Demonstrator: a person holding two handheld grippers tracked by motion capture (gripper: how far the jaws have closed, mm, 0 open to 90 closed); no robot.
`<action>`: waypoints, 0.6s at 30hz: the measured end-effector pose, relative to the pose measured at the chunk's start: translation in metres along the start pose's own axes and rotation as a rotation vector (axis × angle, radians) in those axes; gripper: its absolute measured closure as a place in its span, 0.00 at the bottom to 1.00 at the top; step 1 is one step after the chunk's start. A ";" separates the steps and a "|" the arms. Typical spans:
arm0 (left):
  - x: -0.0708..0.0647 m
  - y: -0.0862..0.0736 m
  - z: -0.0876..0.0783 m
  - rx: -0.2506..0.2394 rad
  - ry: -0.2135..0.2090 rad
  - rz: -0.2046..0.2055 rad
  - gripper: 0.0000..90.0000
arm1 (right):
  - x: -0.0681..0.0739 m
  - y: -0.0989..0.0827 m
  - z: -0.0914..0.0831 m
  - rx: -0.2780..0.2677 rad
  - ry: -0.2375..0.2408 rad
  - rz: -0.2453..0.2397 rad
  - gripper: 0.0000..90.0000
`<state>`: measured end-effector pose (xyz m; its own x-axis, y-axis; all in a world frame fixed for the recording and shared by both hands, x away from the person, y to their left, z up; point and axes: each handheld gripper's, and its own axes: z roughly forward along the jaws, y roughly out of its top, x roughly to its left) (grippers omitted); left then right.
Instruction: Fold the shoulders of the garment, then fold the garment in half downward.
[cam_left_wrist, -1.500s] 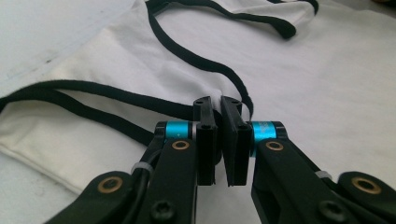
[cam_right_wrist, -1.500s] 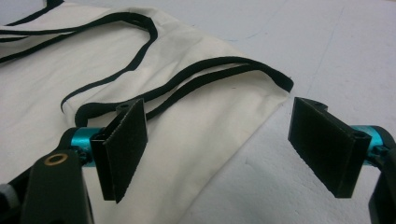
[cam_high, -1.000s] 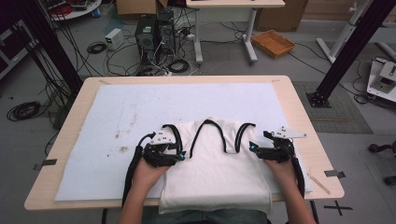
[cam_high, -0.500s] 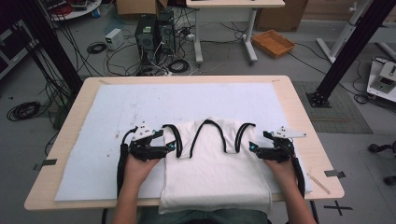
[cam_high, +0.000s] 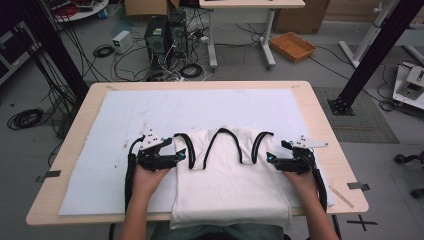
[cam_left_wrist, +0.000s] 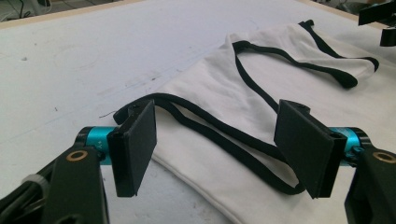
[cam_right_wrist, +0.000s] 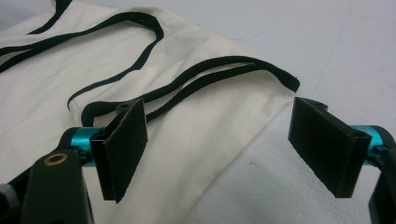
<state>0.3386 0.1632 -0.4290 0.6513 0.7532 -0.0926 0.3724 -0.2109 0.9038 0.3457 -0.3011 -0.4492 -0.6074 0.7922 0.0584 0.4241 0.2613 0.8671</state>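
Observation:
A white sleeveless shirt (cam_high: 225, 175) with black trim lies flat on the white mat (cam_high: 200, 107), its hem hanging over the table's near edge. My left gripper (cam_high: 180, 155) rests on the mat at the shirt's left armhole. Its jaws have just been opening and now stand wide. In the left gripper view (cam_left_wrist: 219, 135) the black-trimmed armhole edge (cam_left_wrist: 205, 128) lies between the pads, and neither pad presses on it. My right gripper (cam_high: 270, 159) sits open at the right armhole. In the right gripper view (cam_right_wrist: 219, 140) the shirt's corner (cam_right_wrist: 261, 88) lies between its pads, untouched.
The wooden table (cam_high: 320, 115) borders the mat on all sides. A thin pale stick (cam_high: 340, 194) and a tape mark (cam_high: 357, 185) lie near its front right corner. Computer towers (cam_high: 165, 35), cables and an orange tray (cam_high: 292, 46) are on the floor beyond.
My left gripper has slid left, off the shirt's left strap to its outer edge, and its jaws have opened wider. The right gripper has stayed where it was.

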 end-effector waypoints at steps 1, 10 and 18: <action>0.000 0.000 0.001 -0.003 0.002 -0.004 0.33 | 0.000 0.000 0.000 0.001 0.001 0.005 0.22; 0.003 -0.002 0.000 0.011 0.017 -0.011 0.32 | 0.000 0.000 -0.001 -0.002 0.003 0.004 0.22; 0.008 -0.008 0.010 0.048 0.025 -0.026 0.31 | -0.002 0.000 -0.001 -0.009 0.012 0.015 0.22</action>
<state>0.3473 0.1642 -0.4414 0.6243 0.7740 -0.1051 0.4207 -0.2198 0.8802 0.3458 -0.3032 -0.4489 -0.6091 0.7894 0.0767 0.4270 0.2449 0.8704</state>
